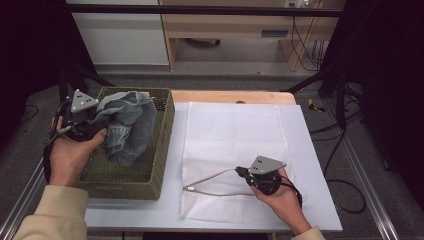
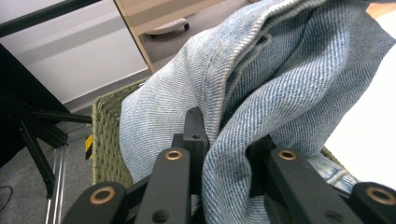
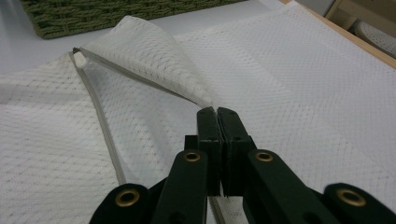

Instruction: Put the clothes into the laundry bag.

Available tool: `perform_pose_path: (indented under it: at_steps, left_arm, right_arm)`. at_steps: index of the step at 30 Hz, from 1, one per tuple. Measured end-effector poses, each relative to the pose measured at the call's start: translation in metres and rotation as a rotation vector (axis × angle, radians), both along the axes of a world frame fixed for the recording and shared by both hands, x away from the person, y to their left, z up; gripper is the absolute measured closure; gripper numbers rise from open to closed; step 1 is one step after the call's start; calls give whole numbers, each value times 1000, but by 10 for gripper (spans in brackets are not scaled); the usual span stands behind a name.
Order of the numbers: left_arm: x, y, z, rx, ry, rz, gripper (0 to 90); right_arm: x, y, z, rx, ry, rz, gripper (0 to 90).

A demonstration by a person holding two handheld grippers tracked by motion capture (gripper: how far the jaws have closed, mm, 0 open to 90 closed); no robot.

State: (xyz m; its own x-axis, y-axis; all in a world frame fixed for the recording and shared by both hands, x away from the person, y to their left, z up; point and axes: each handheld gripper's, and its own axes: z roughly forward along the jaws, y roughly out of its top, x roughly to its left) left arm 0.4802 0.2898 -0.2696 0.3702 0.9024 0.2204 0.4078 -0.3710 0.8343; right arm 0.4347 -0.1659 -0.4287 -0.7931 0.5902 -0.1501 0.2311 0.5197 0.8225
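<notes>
The left claw [image 2: 224, 140] pinches bunched denim jeans [image 1: 125, 125] above the woven basket [image 1: 162, 145], while right of the basket the right claw [image 3: 217, 112], pressed together, grips the white mesh laundry bag [image 1: 235, 125] on the tabletop [image 1: 320, 200].

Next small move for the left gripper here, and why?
Probably carry the blue denim garment rightward toward the white mesh laundry bag. The left gripper is shut on the denim above the green woven basket, and the right gripper pinches the bag's zippered edge up, holding its mouth open.
</notes>
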Motion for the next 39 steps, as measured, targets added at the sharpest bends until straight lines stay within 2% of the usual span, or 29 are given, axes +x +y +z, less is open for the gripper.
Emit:
perform_pose_path:
  at_steps: [3,9,15,20,25,26,30,32,34,38,39]
  left_arm:
    - [1,-4,5,-14,-22,-12,760]
    - [12,-17,16,-12,-57,-37,760]
    - [20,-26,26,-86,-113,-62,760]
    - [23,-38,35,-104,-143,-93,760]
    - [17,-56,40,-89,-179,-140,760]
    - [14,-60,41,-94,-170,-147,760]
    - [9,-73,44,-94,-186,-186,760]
    - [8,-79,46,-99,-190,-203,760]
    - [7,-83,48,-127,-184,-220,760]
    - [1,-90,53,-154,-189,-250,760]
    - [-1,-92,54,-149,-194,-257,760]
  right_arm:
    - [0,-1,1,7,4,0,889]
    - [0,-1,1,15,14,1,889]
    - [1,-2,3,44,49,18,889]
    - [4,-5,11,84,87,28,890]
    - [8,-7,15,66,130,49,890]
    - [9,-7,17,64,131,55,890]
    - [12,-4,23,44,130,80,891]
    - [14,-2,27,45,133,91,891]
    - [16,-1,31,46,137,101,891]
    - [18,-1,36,49,141,112,892]
    - [19,-1,37,49,144,115,891]
